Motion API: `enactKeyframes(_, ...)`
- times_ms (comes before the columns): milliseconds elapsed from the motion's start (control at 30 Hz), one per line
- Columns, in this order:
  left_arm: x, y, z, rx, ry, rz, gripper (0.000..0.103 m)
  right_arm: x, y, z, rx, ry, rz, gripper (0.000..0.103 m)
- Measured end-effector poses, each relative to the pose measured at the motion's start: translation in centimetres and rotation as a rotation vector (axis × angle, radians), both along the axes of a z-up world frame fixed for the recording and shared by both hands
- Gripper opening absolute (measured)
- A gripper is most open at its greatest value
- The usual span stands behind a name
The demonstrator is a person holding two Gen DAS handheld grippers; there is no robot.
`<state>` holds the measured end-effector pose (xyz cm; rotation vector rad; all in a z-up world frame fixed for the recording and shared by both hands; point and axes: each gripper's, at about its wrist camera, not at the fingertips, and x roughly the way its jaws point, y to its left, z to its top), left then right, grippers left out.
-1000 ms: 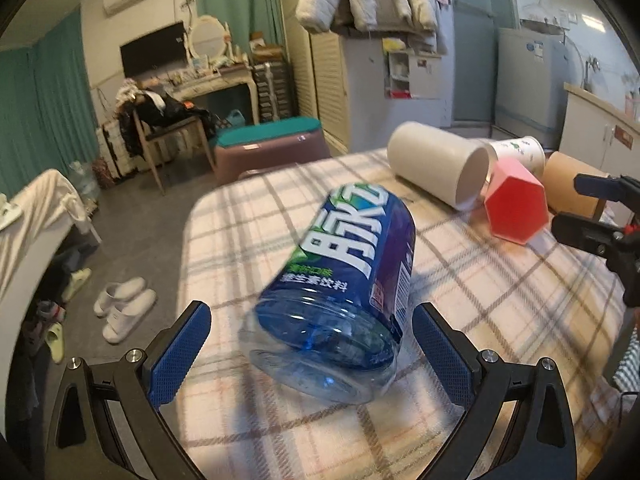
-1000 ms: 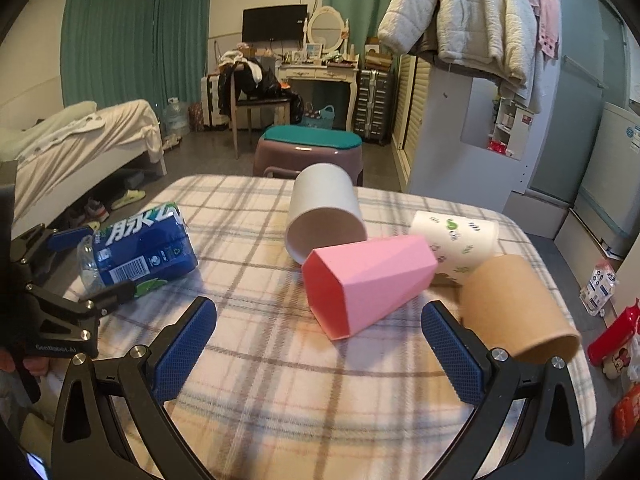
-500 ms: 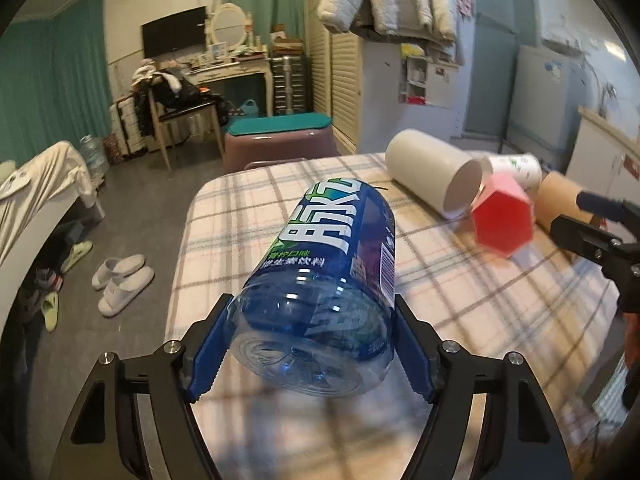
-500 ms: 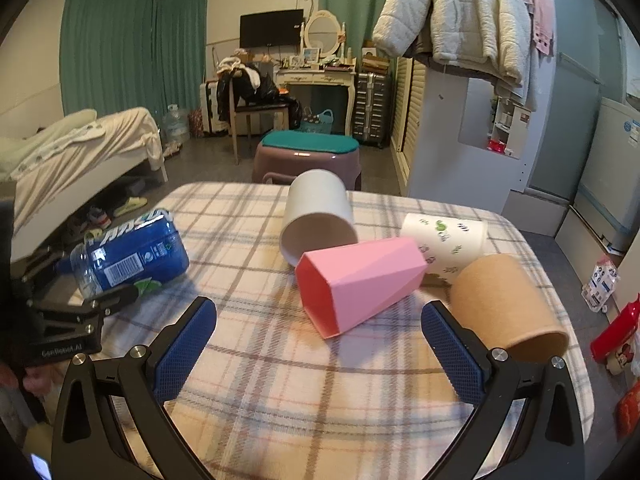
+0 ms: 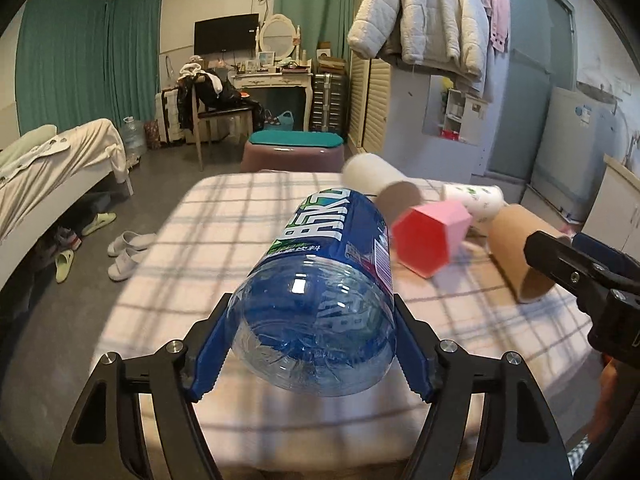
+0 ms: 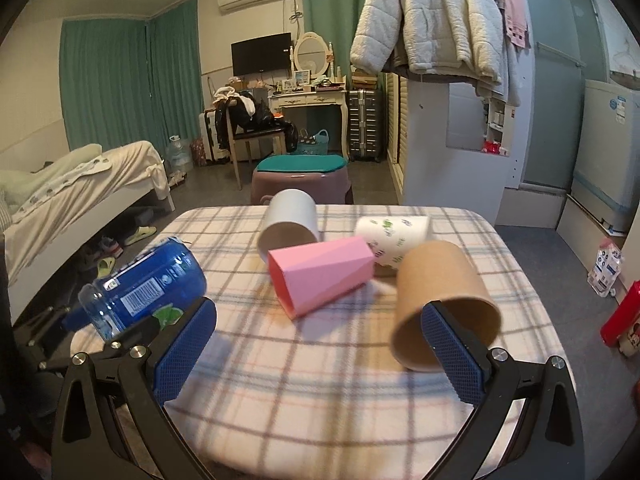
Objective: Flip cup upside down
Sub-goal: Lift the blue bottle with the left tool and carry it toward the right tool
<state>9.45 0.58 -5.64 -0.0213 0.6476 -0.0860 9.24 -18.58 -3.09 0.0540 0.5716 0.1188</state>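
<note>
1. Left gripper (image 5: 312,344): both blue ribbed pads are pressed against the sides of one blue plastic cup (image 5: 324,280), low centre of the left wrist frame. The cup is clamped near its clear base and held on its side, clear of the cloth.
2. Right gripper (image 6: 316,352): its fingers stand wide apart with nothing between them. The right pad (image 6: 450,354) overlaps the brown cup's mouth in the picture; contact cannot be determined.
3. Count: five cups, four of them lying on their sides on the table.
4. Held cup: a cut-down drink bottle of clear blue-tinted plastic, moulded base, blue label with white lettering and a barcode.
5. Pink cup (image 6: 320,276): faceted, angular, matt, frame centre.
6. White cup (image 6: 290,222): smooth cylinder, behind the pink one.
7. Printed paper cup (image 6: 394,234): white with small green marks, right of centre.
8. Brown cup (image 6: 440,300): plain kraft paper, lower right.
9. Table (image 6: 320,400): covered in soft plaid cloth, pale with grey lines.
</note>
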Motion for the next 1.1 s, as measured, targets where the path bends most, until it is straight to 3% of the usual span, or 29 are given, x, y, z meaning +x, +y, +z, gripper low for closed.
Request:
enactKeyframes(333,-0.7,-3.8,-2.4,0.002,0.04,0.02,0.075,-1.7,-3.8,-0.6,0.043,0.006,-0.03,0.103)
enactKeyframes(633,-1.3,-4.6,-3.5,0.015,0.058,-0.036,0.077,-2.0,-4.5,-0.4,0.049,0.002,-0.045,0.103)
enactKeyframes(700,-1.4,-4.5,-3.7,0.011,0.065,-0.044,0.093,-2.1,-4.2,-0.4,0.04,0.0,-0.045,0.103)
enactKeyframes(800,-2.1,-4.3,-3.6,0.006,0.049,-0.075,0.099,-2.3,-3.7,-0.2,0.024,0.001,-0.052,0.103)
enactKeyframes(1100,-4.8,-1.9,-1.9,0.035,-0.012,-0.1,0.101,-3.0,-1.6,1.1,-0.005,-0.019,-0.066,0.103)
